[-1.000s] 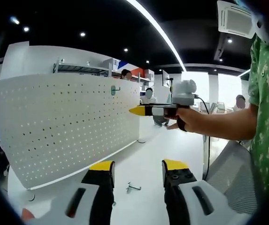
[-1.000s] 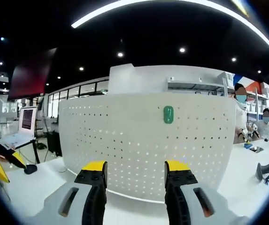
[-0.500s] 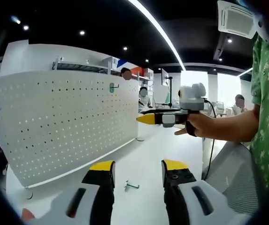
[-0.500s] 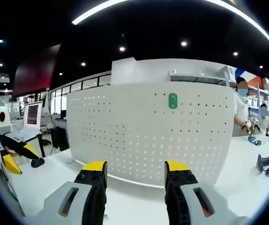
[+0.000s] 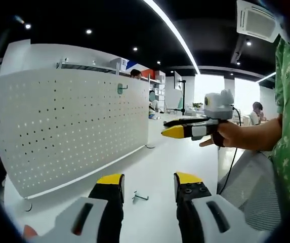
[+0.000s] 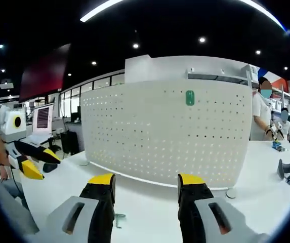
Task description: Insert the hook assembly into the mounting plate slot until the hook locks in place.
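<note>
A white pegboard mounting plate (image 5: 74, 126) stands upright on the white table, with a green hook piece (image 5: 120, 88) fixed high on it. In the right gripper view the plate (image 6: 170, 136) faces me, the green piece (image 6: 190, 97) near its top. A small loose metal hook (image 5: 140, 197) lies on the table in front of my left gripper (image 5: 149, 179), which is open and holds nothing. The same hook (image 6: 118, 218) lies low between the jaws of my open right gripper (image 6: 146, 179). A hand holds the right gripper (image 5: 185, 129) out at the right of the left gripper view.
The white table (image 6: 256, 167) runs along the plate's front. A black object (image 6: 286, 169) lies at its far right. People stand behind the plate (image 6: 262, 114). A screen (image 6: 42, 119) stands at the left. The plate rests on round feet (image 6: 231, 193).
Both views have drawn back from the plate and dipped toward the table. The right gripper has moved right, away from the plate. The loose hook has come into the right gripper view.
</note>
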{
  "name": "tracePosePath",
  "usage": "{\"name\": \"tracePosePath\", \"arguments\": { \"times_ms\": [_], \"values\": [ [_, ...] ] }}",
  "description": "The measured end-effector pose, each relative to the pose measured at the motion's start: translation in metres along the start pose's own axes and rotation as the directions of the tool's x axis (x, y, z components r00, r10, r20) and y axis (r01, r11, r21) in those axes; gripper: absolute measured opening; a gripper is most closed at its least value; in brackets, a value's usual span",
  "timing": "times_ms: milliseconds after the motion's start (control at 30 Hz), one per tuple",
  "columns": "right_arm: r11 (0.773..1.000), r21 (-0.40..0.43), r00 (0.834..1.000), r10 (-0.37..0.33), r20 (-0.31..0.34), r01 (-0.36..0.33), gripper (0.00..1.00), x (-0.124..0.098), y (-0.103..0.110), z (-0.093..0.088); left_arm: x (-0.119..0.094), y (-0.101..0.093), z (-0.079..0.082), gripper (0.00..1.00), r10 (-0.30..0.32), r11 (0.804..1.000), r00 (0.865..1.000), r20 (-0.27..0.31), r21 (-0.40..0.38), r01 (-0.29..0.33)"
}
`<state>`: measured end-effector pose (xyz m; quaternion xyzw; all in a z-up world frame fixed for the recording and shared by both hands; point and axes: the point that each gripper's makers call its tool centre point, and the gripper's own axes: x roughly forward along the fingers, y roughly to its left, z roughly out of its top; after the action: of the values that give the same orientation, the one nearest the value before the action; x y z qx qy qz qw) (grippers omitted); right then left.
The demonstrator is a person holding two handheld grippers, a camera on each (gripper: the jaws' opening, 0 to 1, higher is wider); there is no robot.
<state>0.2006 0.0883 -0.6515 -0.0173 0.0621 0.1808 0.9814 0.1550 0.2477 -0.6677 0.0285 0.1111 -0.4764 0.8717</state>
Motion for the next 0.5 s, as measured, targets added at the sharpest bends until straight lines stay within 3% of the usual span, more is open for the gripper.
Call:
{"name": "tracePosePath", "arguments": {
  "times_ms": [233,500],
  "values": [
    [0.999,0.022,0.999,0.025,-0.027,-0.024,0.50,-0.007,0.009,-0.017,0.005,0.004,-0.007,0.41,0.005,1.000,1.000,-0.017,-0.006,-0.005],
    [1.000,0.020,0.999,0.022,-0.026,-0.021,0.50,-0.008,0.005,-0.018,0.015,0.010,-0.017,0.40,0.001,1.000,0.999,-0.045,-0.001,-0.001]
  ]
}}
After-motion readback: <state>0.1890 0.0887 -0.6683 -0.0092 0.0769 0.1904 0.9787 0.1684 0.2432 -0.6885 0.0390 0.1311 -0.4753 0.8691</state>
